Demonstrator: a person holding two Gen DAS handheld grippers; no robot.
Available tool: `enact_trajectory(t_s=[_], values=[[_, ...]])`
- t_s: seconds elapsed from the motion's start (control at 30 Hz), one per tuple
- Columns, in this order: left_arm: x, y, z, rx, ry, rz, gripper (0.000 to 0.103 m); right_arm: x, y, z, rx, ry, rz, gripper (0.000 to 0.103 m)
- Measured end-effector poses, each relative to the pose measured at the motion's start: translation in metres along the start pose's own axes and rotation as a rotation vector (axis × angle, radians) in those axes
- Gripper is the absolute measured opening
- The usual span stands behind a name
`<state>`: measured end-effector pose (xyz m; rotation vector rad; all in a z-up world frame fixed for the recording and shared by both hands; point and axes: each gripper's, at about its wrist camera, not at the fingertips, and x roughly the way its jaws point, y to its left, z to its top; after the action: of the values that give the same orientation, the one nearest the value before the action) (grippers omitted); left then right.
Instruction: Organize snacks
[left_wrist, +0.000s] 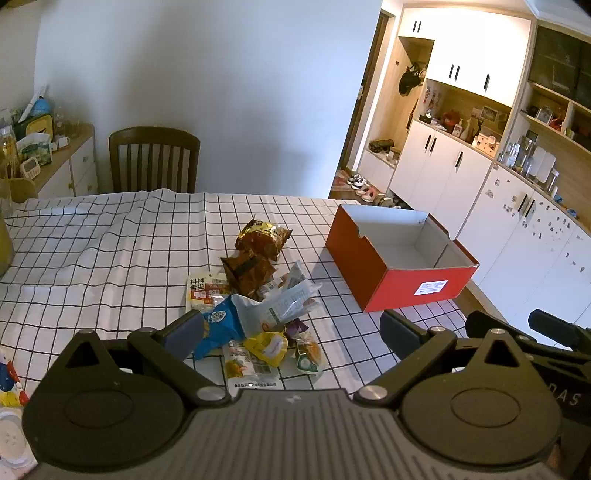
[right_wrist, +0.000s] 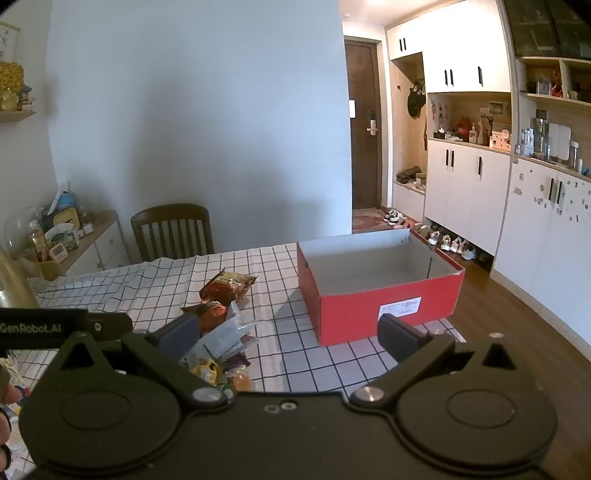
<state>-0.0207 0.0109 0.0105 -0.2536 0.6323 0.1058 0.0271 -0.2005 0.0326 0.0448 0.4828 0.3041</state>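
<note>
A pile of snack packets (left_wrist: 258, 295) lies on the checked tablecloth (left_wrist: 110, 251), with brown-gold bags (left_wrist: 262, 236) at the far end and blue, yellow and clear packets nearer. An open red box (left_wrist: 391, 266) with a white, empty inside stands to the right of the pile. My left gripper (left_wrist: 291, 332) is open and empty, hovering just above the near end of the pile. My right gripper (right_wrist: 291, 332) is open and empty, with the pile (right_wrist: 221, 325) by its left finger and the red box (right_wrist: 373, 291) ahead on the right.
A wooden chair (left_wrist: 153, 158) stands at the table's far side. A sideboard (left_wrist: 55, 162) with clutter is at the back left. White cabinets (left_wrist: 480, 184) line the right wall. The table's right edge runs just past the box. Part of the right gripper (left_wrist: 546, 332) shows in the left view.
</note>
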Motion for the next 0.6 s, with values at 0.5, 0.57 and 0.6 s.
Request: enact_trajectory(t_s=[0.5,0.57,0.6], values=[[-0.0011,0.0039,0.0063,0.000,-0.012,-0.001,0.102,0.0008,0.0035,0.0033,-0.012,-0.003,0.005,0.103],[0.0000,0.0048,0.0068,0.002,-0.013,-0.001,0.102,0.0009,0.0034,0.0034,-0.011,-0.003,0.003,0.103],[0.0002,0.0049,0.0072,0.002,-0.013,-0.001,0.102,0.0015,0.0039,0.0041,-0.012,-0.003,0.002,0.103]])
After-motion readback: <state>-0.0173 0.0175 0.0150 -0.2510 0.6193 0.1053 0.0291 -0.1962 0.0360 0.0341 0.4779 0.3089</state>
